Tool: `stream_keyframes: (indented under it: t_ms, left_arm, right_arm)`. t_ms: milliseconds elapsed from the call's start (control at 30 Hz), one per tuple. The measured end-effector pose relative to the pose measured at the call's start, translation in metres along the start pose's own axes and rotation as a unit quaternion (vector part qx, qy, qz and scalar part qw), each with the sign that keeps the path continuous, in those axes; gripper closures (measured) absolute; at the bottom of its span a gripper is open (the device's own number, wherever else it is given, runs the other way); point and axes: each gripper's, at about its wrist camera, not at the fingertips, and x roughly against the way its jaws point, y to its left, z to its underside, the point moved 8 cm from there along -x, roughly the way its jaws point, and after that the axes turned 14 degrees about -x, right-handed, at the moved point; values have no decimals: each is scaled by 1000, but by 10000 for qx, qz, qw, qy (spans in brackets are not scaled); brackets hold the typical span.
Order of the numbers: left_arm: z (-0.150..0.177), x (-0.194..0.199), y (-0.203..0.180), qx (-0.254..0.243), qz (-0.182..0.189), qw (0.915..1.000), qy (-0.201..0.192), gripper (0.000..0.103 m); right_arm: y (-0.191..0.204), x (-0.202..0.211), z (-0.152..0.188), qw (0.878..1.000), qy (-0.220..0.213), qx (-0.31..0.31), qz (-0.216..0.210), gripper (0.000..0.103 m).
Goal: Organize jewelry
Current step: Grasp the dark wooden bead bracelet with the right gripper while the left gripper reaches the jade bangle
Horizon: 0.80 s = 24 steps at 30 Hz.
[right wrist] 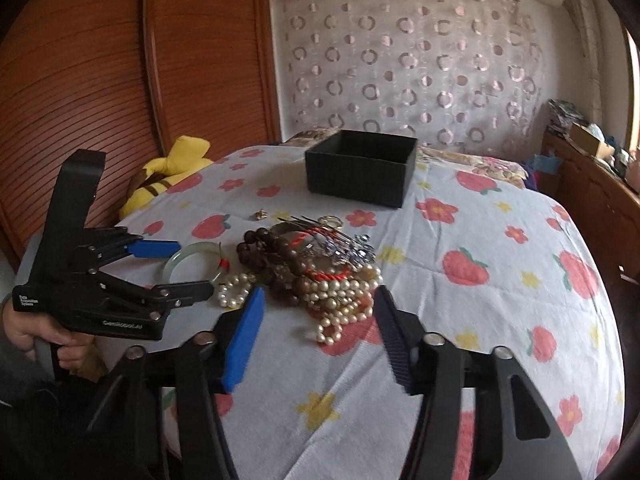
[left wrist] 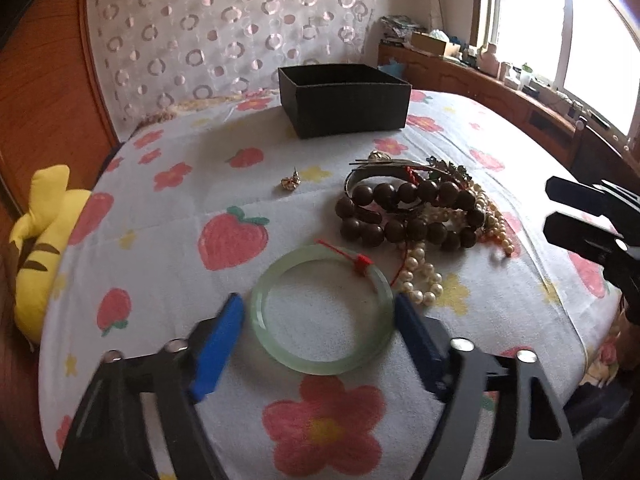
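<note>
A pale green jade bangle [left wrist: 324, 308] with a red tag lies flat on the flowered bedsheet, between the blue pads of my open left gripper [left wrist: 320, 312]; the pads stand close beside its rim. The bangle also shows in the right wrist view [right wrist: 188, 258]. Behind it lies a heap of jewelry: a dark wooden bead bracelet [left wrist: 408, 212], pearl strands [left wrist: 424, 276], hairpins and a brooch. A small gold earring [left wrist: 290, 182] lies apart. A black open box [left wrist: 344, 98] stands farther back. My right gripper [right wrist: 316, 300] is open, just short of the pearls [right wrist: 344, 300].
A yellow striped plush toy [left wrist: 44, 236] lies at the bed's left edge by a wooden wardrobe [right wrist: 120, 60]. A wooden sideboard [left wrist: 500, 92] with clutter runs under the window on the right. A patterned curtain [left wrist: 224, 36] hangs behind the bed.
</note>
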Motion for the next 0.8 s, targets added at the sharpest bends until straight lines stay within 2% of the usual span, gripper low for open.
stream_keyframes:
  t_ms: [133,233,400,733,800]
  left_arm:
    - [4,3,2,-3,-8,10000,-73,34]
    - [7,6,5,86,-21,9999,-95,34]
    - [11,8,11,162,-49,9998,-109,34]
    - [15,8,19,193,-83,9997,-123,34]
    - [15,8,18,127,-134,9998,-107,34]
  right_arm:
    - [12,-11,-4,9994,174,288,-127,64]
    - [20,-24,-7,9981,367,443,-238,68]
    - [30,-44,-13,9956,613,650,-273,69]
    - [29,-69,-13,9901,963,1022,0,69]
    - [30,-71,-12,9888,987,1122,58,74]
